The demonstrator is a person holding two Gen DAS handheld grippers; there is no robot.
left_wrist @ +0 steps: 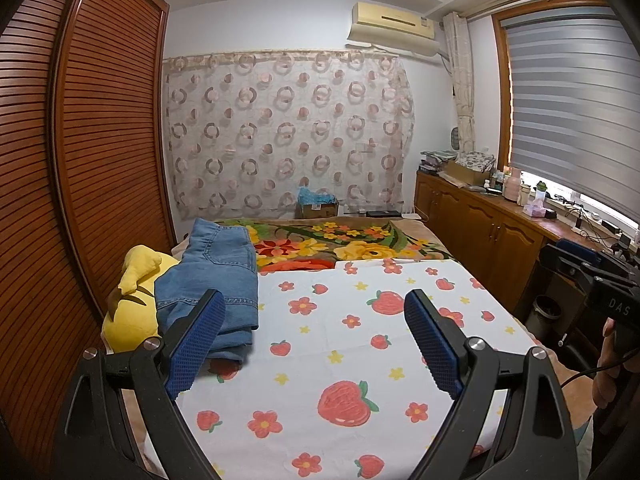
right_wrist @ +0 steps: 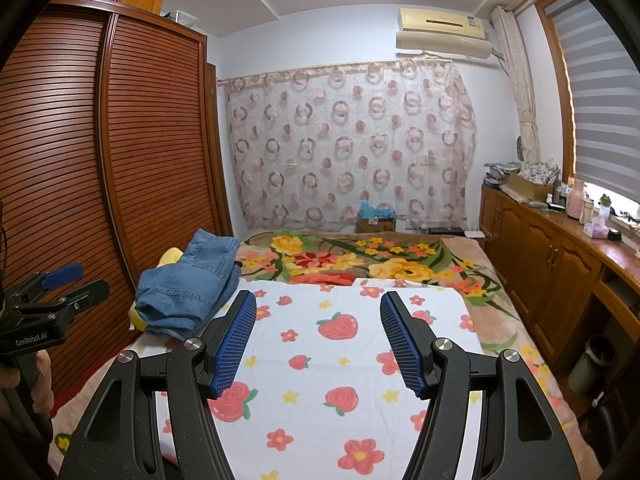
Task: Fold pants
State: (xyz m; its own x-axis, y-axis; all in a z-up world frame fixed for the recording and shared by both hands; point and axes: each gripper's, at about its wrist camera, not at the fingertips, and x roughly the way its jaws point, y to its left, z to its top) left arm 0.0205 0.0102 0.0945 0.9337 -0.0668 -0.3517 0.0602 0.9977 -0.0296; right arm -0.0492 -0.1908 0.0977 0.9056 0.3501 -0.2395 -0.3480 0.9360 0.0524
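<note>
Slatted wardrobe (left_wrist: 80, 140) left, curtained wall (left_wrist: 288, 128), blinds (left_wrist: 572, 120) (daylight below), cabinets (left_wrist: 480, 220).

Both wrist views low over bed (left_wrist: 320, 360), facing far curtain (right_wrist: 348, 144); shared: bed, wardrobe (left_wrist: 100, 140).

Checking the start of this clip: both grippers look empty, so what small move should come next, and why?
Probably reach the left gripper toward the jeans: they lie bunched at the bed's left edge against a yellow plush toy, off the strawberry sheet, and both grippers are open.
</note>
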